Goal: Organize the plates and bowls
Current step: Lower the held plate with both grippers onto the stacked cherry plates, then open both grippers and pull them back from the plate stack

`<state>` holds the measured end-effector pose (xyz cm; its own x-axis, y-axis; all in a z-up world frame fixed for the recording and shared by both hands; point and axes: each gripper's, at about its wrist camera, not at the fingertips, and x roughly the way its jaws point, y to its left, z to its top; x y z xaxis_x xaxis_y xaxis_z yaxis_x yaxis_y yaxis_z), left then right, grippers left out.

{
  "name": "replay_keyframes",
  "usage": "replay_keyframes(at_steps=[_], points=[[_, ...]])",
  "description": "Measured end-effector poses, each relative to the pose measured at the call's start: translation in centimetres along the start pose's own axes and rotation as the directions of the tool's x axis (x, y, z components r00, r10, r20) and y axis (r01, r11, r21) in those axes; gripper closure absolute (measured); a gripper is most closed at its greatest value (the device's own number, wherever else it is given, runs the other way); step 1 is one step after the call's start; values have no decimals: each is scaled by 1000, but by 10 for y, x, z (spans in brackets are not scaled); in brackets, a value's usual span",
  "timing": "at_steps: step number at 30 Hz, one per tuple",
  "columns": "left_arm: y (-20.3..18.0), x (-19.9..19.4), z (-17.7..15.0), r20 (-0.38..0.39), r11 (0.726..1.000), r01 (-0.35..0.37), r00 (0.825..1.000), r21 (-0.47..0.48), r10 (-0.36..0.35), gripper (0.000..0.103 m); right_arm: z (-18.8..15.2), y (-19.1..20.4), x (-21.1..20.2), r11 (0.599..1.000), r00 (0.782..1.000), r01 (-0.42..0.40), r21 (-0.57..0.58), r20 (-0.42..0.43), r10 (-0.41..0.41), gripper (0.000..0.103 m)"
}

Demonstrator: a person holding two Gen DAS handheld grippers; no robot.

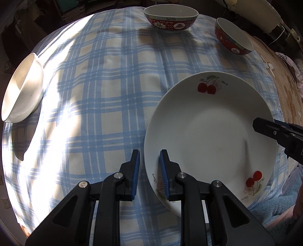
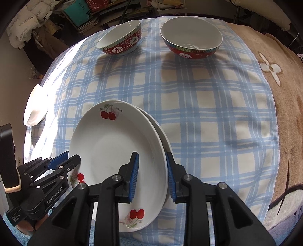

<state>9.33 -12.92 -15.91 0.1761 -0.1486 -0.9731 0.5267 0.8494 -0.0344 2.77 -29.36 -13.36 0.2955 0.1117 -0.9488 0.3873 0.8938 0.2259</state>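
Note:
A white plate with cherry prints (image 1: 208, 132) (image 2: 113, 151) lies on a second white plate (image 2: 162, 136), shifted a little to the left of it. My left gripper (image 1: 149, 153) (image 2: 69, 158) straddles the top plate's left rim; cloth shows between the outer pad and the rim, so it is open. My right gripper (image 2: 152, 154) (image 1: 265, 122) straddles the right rim, one pad over the plate, the other outside, neither pressing. Two red patterned bowls (image 2: 121, 43) (image 2: 191, 47) stand at the far edge. A white bowl (image 1: 22, 89) (image 2: 37, 106) sits at the left edge.
A blue-and-cream checked cloth (image 2: 208, 123) covers the surface. A brown blanket (image 2: 284, 94) lies along its right side. Boxes and bags (image 2: 79, 13) are piled beyond the far edge. Bright sunlight falls on the left part.

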Motion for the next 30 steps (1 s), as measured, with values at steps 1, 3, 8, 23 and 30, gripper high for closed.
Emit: replay_keyframes(at_steps=[1, 3, 8, 23, 30], points=[[0, 0, 0, 2, 1000, -3, 1000, 1, 3, 82, 0, 0, 0, 1000, 1000, -1, 1, 0, 1, 72], [0, -2, -1, 7, 1000, -14, 1000, 3, 14, 82, 0, 0, 0, 1000, 1000, -1, 1, 0, 1, 72], [0, -5, -2, 17, 999, -33, 999, 6, 33, 82, 0, 0, 0, 1000, 1000, -2, 3, 0, 2, 72], [11, -37, -17, 85, 996, -88, 992, -25, 90, 79, -7, 11, -25, 999, 998, -19, -49, 67, 22, 46], [27, -56, -20, 101, 994, -96, 990, -44, 100, 55, -11, 28, -38, 995, 995, -7, -96, 99, 17, 29]])
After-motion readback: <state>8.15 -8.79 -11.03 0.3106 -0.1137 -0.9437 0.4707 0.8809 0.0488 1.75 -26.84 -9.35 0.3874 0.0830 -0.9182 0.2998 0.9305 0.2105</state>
